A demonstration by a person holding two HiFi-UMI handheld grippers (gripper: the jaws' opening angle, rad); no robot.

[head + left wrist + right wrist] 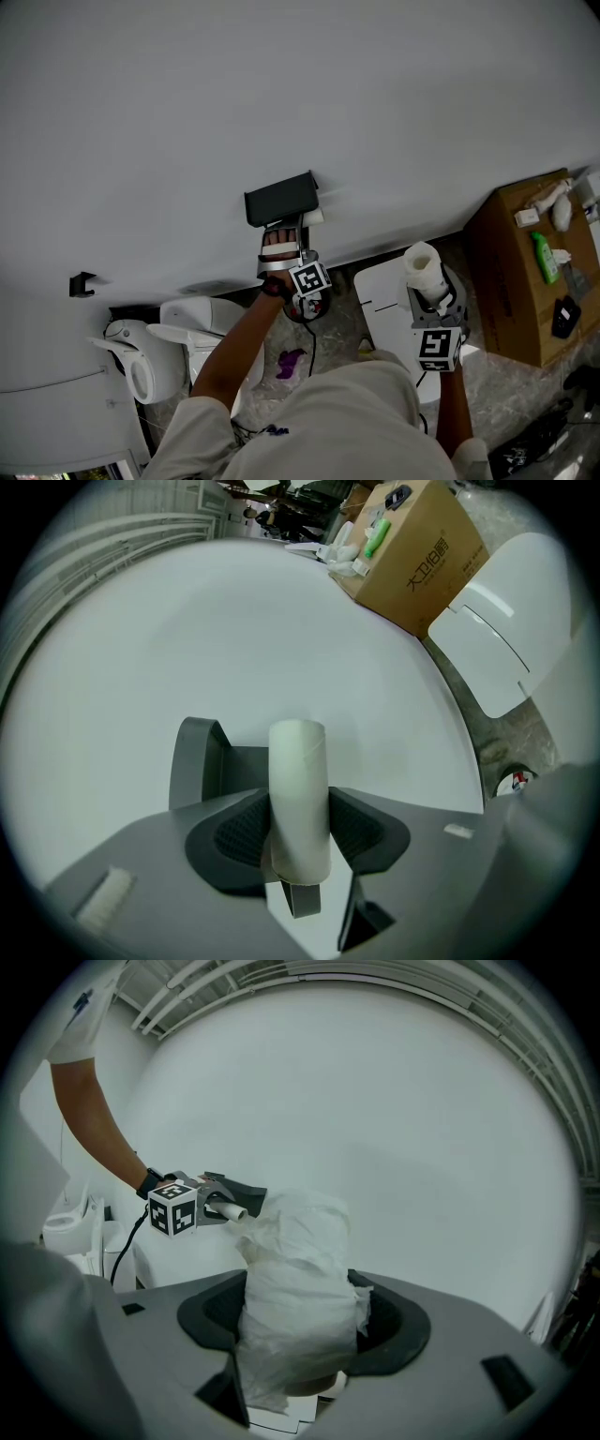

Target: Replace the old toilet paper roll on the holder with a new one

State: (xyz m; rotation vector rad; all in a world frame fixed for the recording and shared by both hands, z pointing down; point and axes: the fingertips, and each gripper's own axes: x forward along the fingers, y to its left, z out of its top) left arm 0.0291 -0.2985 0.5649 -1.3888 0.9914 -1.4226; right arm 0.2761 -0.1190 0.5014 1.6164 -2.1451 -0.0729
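Note:
My left gripper (pixel 292 246) is up at the white wall, shut on a bare cardboard tube (pixel 298 799) that stands upright between its pads. In the head view the tube (pixel 315 217) pokes out just under the black holder (pixel 280 197). The holder's grey bracket (pixel 201 765) shows right behind the tube; whether the tube sits on the holder's arm I cannot tell. My right gripper (pixel 433 298) hangs lower right, shut on a full white paper roll (pixel 298 1297) with loose crumpled wrap. The roll (pixel 424 267) stands upright in the jaws, well away from the holder.
A toilet (pixel 202 330) stands below left by the wall, and a white lidded unit (pixel 386 298) sits under my right gripper. A cardboard box (pixel 511 281) at the right carries a green bottle (pixel 545 258) and small items. A black hook (pixel 82 282) juts from the wall at left.

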